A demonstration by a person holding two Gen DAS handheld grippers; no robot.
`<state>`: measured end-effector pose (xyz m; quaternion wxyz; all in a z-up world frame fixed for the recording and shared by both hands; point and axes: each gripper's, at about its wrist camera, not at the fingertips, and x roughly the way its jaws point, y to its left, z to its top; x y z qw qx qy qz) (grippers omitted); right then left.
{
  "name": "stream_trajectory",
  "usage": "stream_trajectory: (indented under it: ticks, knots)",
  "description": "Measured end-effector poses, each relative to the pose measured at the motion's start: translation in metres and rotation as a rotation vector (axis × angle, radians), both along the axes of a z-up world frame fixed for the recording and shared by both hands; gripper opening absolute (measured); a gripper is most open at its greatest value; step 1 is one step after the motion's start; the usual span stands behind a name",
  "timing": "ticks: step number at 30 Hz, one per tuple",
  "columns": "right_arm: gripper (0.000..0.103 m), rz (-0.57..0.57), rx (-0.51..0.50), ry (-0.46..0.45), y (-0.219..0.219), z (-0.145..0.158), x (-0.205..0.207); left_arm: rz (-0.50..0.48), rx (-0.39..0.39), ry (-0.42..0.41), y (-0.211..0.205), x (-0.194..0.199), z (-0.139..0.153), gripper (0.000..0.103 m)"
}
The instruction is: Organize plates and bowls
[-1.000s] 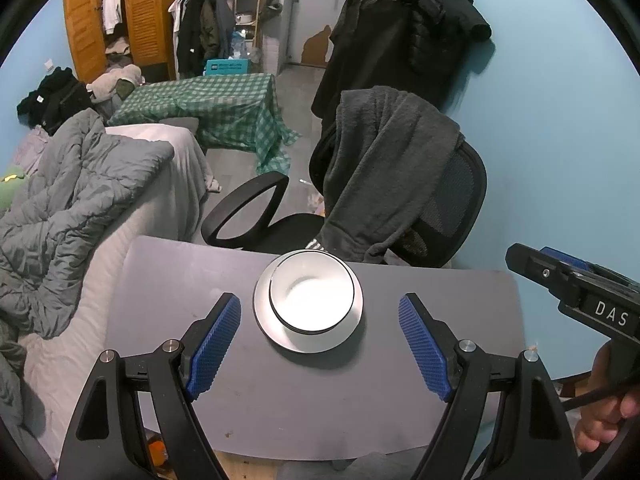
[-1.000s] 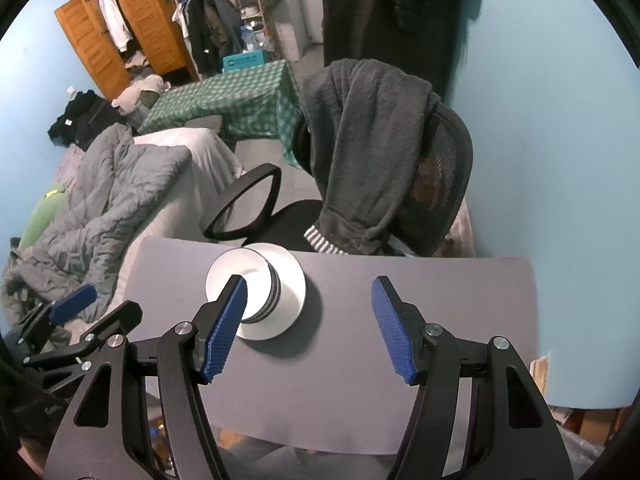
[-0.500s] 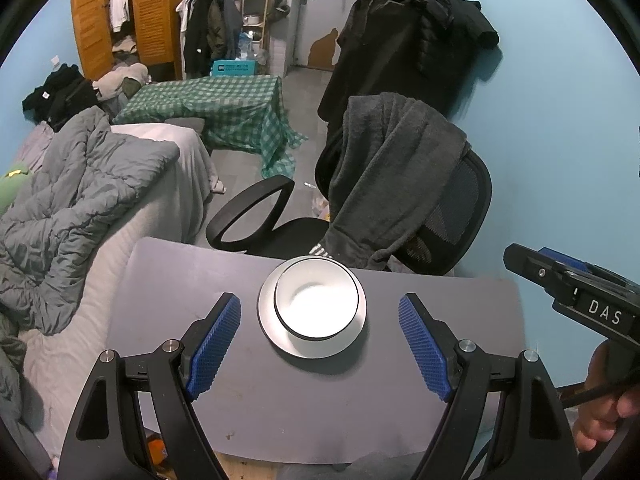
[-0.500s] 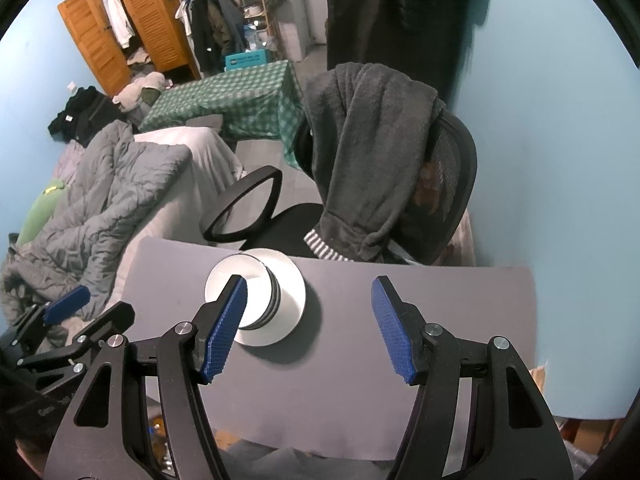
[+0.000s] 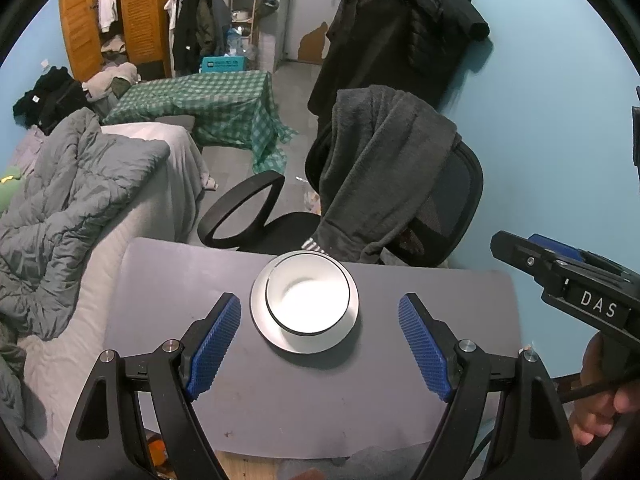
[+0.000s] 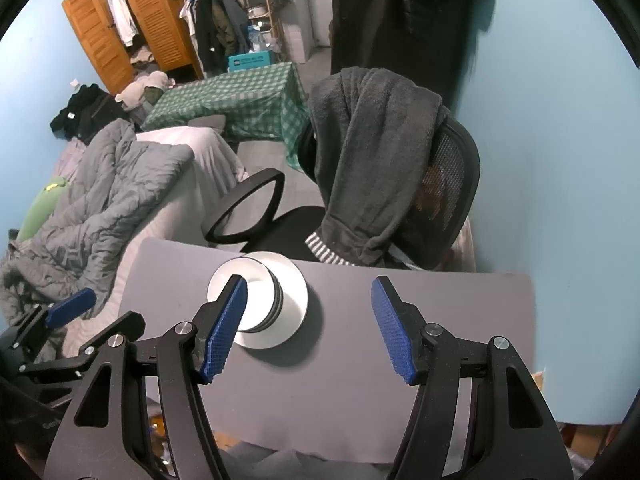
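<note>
Bowls (image 5: pixel 307 295) sit stacked on plate (image 5: pixel 263 322) ahead of left gripper (image 5: pixel 320 346); right gripper (image 6: pixel 308 328) alongside; both wide, empty; bench (image 5: pixel 360 408) otherwise bare; looks done.

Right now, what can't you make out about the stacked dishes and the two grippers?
- Bowl count: left wrist view looks down into the top one; right wrist view, the blue left finger covers part of the stack.
- Plate centre: under the bowls.
- Right gripper: frame edge crops it in the left view.

Lived-in bedroom: rumpled duvet (image 5: pixel 76 200) on bed, wooden wardrobe (image 6: pixel 132 28), hanging coats (image 5: pixel 404 36).
</note>
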<state>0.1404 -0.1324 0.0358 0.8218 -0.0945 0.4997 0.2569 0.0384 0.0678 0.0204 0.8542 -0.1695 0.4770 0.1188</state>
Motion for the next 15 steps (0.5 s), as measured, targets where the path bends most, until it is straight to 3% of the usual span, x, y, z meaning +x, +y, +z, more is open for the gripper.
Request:
stream_trajectory:
  ticks: [15]
  knots:
    - [0.064, 0.004, -0.001, 0.0, -0.0001, 0.0002, 0.0007, -0.014, 0.023, -0.002, -0.0059, 0.0023, 0.0032, 0.087]
